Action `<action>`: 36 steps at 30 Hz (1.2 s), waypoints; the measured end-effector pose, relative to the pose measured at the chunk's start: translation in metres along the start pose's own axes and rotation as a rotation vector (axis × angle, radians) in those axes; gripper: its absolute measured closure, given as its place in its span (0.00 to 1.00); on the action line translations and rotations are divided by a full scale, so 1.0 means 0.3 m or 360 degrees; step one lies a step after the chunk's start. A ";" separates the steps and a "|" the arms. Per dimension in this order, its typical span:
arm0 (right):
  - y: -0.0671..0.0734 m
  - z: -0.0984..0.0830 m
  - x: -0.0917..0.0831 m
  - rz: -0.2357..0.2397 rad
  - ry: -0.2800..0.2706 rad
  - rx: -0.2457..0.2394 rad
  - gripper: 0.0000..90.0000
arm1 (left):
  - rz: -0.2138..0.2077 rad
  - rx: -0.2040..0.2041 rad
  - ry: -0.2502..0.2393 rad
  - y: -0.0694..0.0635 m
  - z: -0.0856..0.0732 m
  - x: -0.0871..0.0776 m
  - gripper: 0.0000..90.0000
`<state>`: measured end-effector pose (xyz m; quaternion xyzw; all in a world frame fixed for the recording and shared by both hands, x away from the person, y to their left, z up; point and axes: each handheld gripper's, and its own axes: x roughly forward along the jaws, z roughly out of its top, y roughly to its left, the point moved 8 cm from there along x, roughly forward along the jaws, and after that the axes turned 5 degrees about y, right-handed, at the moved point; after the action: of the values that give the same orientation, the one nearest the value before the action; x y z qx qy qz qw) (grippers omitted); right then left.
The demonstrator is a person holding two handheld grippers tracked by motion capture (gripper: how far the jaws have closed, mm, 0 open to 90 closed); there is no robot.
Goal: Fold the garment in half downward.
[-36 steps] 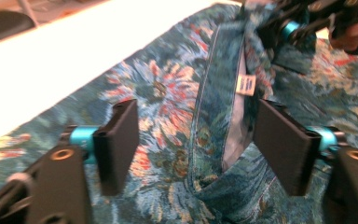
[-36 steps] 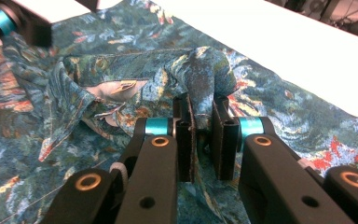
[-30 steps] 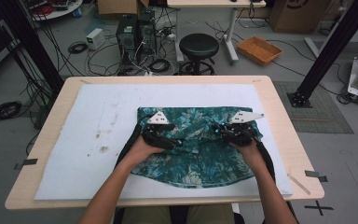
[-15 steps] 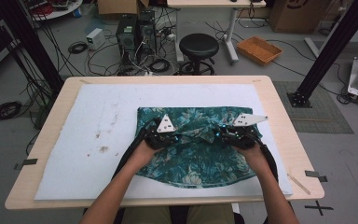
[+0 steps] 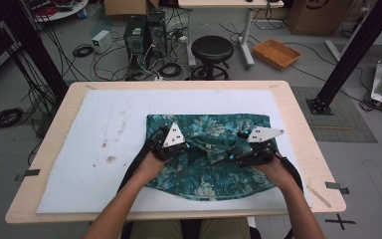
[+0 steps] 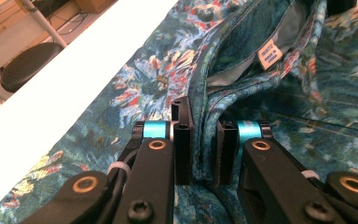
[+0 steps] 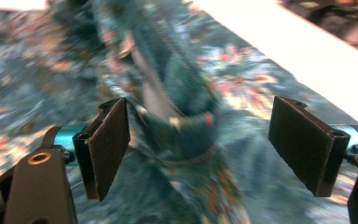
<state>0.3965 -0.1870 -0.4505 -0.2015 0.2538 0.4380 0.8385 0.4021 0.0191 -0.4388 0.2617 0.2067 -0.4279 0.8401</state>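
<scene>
A wooden table (image 5: 298,124) is carrying a white mat (image 5: 104,129), and a teal floral shirt (image 5: 214,169) is lying on the mat's near right part. The left gripper (image 5: 165,146) is pinching a raised fold of the shirt by the collar (a small label (image 6: 269,52) is showing just beyond). The right gripper (image 5: 251,149) is standing wide apart, its jaws having just been opening, with a collar fold lying loose between them, untouched.
</scene>
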 end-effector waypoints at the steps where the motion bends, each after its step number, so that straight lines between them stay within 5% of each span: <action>1: 0.016 -0.003 0.011 0.0032 0.0026 -0.0041 0.23 | -0.0006 -0.0001 -0.0007 -0.002 0.003 -0.001 0.91; 4: 0.053 -0.008 0.054 0.0039 0.0117 -0.0174 0.26 | -0.0023 -0.0001 -0.0020 -0.007 0.010 -0.003 0.91; 8: 0.053 0.016 0.061 -0.0019 0.0102 -0.0267 0.82 | -0.0046 0.0005 -0.0015 -0.012 0.005 -0.012 0.90; 11: 0.050 0.036 0.046 -0.0076 0.0041 -0.0315 0.93 | -0.0134 -0.0058 -0.0046 -0.019 -0.003 -0.027 0.83; 14: 0.051 0.031 0.032 -0.0106 0.0023 -0.0328 0.94 | -0.0189 -0.0171 -0.0114 -0.017 -0.013 -0.051 0.65; 16: 0.058 0.014 0.031 -0.0061 0.0050 -0.0318 0.89 | -0.0229 -0.0220 -0.0162 -0.012 -0.025 -0.074 0.59; 19: 0.073 -0.018 0.029 0.0038 0.0087 -0.0218 0.56 | -0.0226 -0.0282 -0.0192 0.005 -0.055 -0.109 0.56; 22: 0.081 -0.042 -0.002 0.0101 0.0059 -0.0130 0.44 | -0.0178 -0.0348 -0.0191 0.031 -0.097 -0.136 0.55; 28: 0.058 -0.110 -0.108 0.0189 0.0009 0.0035 0.43 | -0.0016 -0.0496 -0.0111 0.090 -0.195 -0.163 0.55; 31: 0.014 -0.139 -0.158 0.0131 -0.0057 0.0143 0.46 | 0.0071 -0.0559 -0.0054 0.107 -0.242 -0.166 0.55; 36: -0.068 -0.190 -0.194 -0.0099 -0.0008 0.0313 0.53 | 0.0162 -0.0658 0.0081 0.106 -0.322 -0.156 0.55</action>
<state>0.3710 -0.2666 -0.4580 -0.1251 0.2870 0.3852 0.8681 0.3909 0.1230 -0.4789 0.1044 0.2977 -0.3267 0.8909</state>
